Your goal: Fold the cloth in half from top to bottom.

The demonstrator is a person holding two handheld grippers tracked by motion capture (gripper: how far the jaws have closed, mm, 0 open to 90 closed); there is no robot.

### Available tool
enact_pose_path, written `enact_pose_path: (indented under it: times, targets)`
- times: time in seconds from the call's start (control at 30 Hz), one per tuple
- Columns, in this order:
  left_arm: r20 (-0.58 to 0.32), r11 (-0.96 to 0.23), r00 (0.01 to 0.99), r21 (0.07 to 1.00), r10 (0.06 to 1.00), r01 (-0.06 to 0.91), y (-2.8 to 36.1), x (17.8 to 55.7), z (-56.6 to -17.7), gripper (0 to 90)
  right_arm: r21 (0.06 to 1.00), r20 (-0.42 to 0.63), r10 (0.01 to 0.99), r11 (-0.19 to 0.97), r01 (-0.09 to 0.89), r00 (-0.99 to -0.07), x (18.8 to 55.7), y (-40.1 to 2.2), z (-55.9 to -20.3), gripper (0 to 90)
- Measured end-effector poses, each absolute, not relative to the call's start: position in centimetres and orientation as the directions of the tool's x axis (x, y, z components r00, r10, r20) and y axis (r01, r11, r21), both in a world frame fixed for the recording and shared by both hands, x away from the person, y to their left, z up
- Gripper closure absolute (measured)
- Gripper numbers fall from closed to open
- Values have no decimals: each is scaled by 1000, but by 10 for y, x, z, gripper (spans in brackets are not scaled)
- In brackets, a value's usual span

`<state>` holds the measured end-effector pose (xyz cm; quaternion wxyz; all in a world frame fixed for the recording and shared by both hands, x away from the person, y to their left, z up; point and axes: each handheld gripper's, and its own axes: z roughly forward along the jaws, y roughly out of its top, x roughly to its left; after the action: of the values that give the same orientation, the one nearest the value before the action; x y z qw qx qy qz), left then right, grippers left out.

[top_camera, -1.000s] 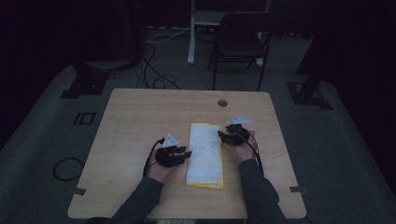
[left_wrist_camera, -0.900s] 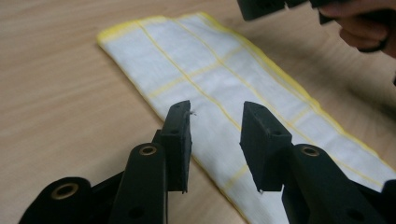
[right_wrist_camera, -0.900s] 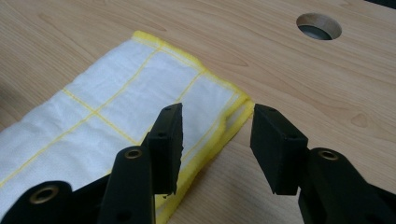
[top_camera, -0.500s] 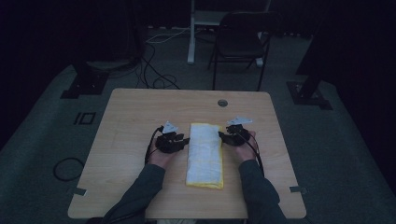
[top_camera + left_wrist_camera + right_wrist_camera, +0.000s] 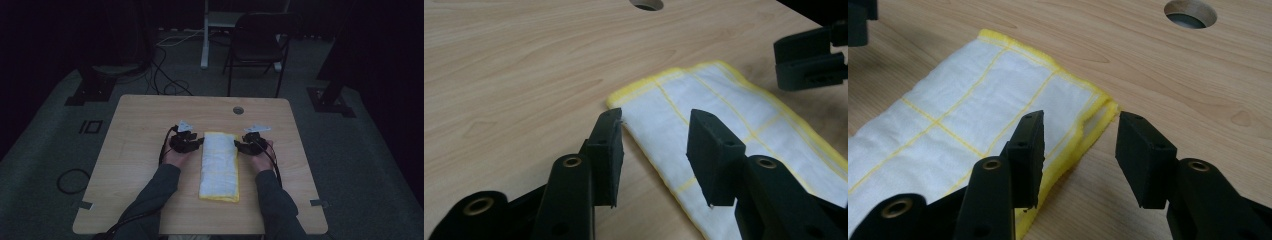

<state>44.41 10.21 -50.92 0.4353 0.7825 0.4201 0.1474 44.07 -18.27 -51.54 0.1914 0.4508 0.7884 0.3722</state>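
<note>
Dim room, dark grey carpeted floor [image 5: 45, 165]. At far left of the high view, a black stand base [image 5: 90, 90]; lower left, a coiled cable loop [image 5: 71, 181] on the floor. Upper middle, loose cables [image 5: 165, 75] trailing toward a white post [image 5: 204, 35], and just right of it a dark chair [image 5: 257, 47]. At right edge, another black stand base [image 5: 330, 97].

Centre of frame: a light wooden table [image 5: 135, 130], bare grain, with a round cable hole [image 5: 238, 110] near its far edge, right of middle.

Left gripper [image 5: 200, 142] just left of the cloth's far end, jaws parted and grasping nothing; in the left gripper view, one jaw over bare wood at the far corner, the other over the cloth.

Cloth [image 5: 219, 165] in the middle of the table, folded into a long narrow strip running from far to near edge; white, thick-looking, yellow trim along the edges and thin yellow grid lines across it, a folded layer visible at the far right corner in the right gripper view.

Right gripper [image 5: 238, 145] just right of the cloth's far end, jaws likewise spread and empty, straddling that far right corner. Grey sleeves [image 5: 155, 192] entering from the bottom of frame.
</note>
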Motion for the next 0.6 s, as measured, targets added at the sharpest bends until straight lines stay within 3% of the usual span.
enact_pose_path:
  times: [0.6]
  targets:
    - [-144,-266,559,765,817,586,77,465,-533,548,730,86,875,269,628,-475,459,-171,-530,531]
